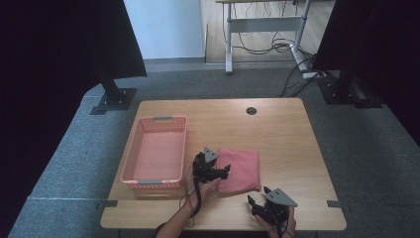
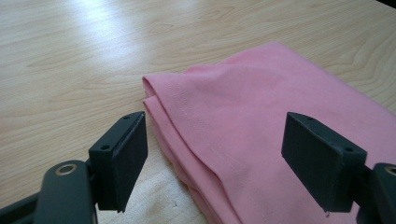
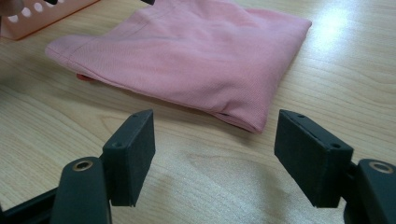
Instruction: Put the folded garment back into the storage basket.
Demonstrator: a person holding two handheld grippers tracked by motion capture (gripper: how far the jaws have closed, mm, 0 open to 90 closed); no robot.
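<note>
Holding my left claw [image 1: 224, 171] spread wide at the near left edge of the folded pink cloth [image 1: 241, 169], I have one jaw over the bare counter [image 1: 277, 134] and the other above the fabric, gripping nothing. My right claw [image 1: 256, 202] gapes equally wide and empty, just short of the cloth's near corner. That cloth lies flat mid-counter, just beside the pink basket [image 1: 154, 153] on its left.
</note>
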